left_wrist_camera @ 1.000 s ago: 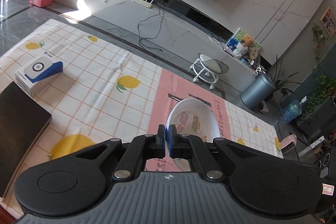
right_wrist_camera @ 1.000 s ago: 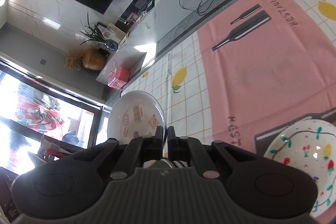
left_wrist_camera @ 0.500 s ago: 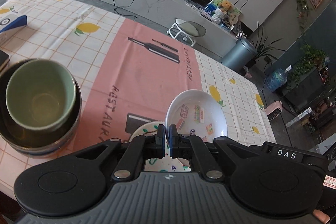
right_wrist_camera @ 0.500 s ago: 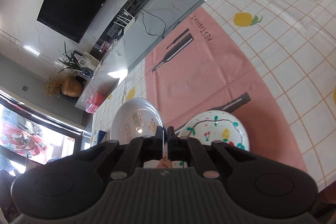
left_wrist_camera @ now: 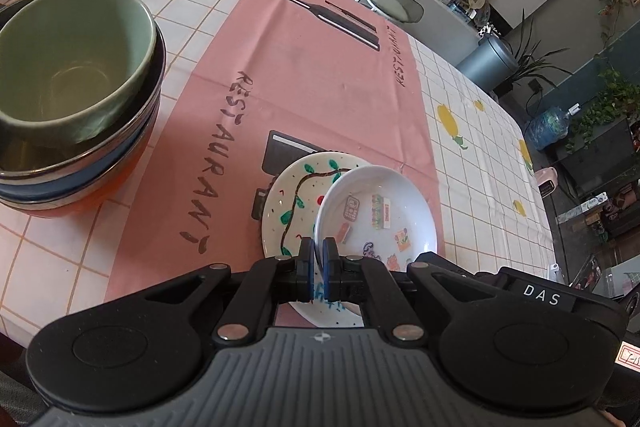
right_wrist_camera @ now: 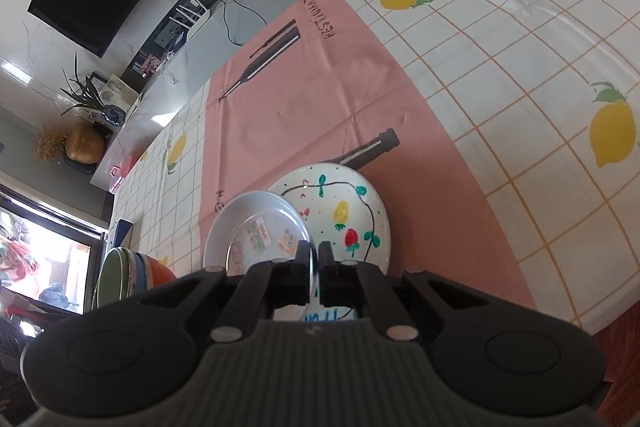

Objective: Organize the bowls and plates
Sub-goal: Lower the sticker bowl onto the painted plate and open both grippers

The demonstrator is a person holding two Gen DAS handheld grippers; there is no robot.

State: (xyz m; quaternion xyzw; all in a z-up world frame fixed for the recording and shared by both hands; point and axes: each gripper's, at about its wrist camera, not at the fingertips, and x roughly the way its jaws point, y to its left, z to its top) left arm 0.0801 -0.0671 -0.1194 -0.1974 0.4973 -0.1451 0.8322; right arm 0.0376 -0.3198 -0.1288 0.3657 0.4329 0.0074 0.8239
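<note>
White sticker plate [left_wrist_camera: 376, 215] pinched in both hand-held grippers, seemingly over painted plate [left_wrist_camera: 294, 195]

Left gripper [left_wrist_camera: 319, 255] angles downward, fingers [left_wrist_camera: 305, 259] pinched tight; right gripper [right_wrist_camera: 314, 259] likewise tilted down, fingers clamped

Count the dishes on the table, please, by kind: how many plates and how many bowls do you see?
Plates: 2, the white sticker plate held by both grippers, and the painted plate under it.
Bowls: at least 3, a green bowl nested on top of a dark-rimmed, a blue and an orange layer; the exact number is unclear.
Total: at least 5 dishes.
</note>
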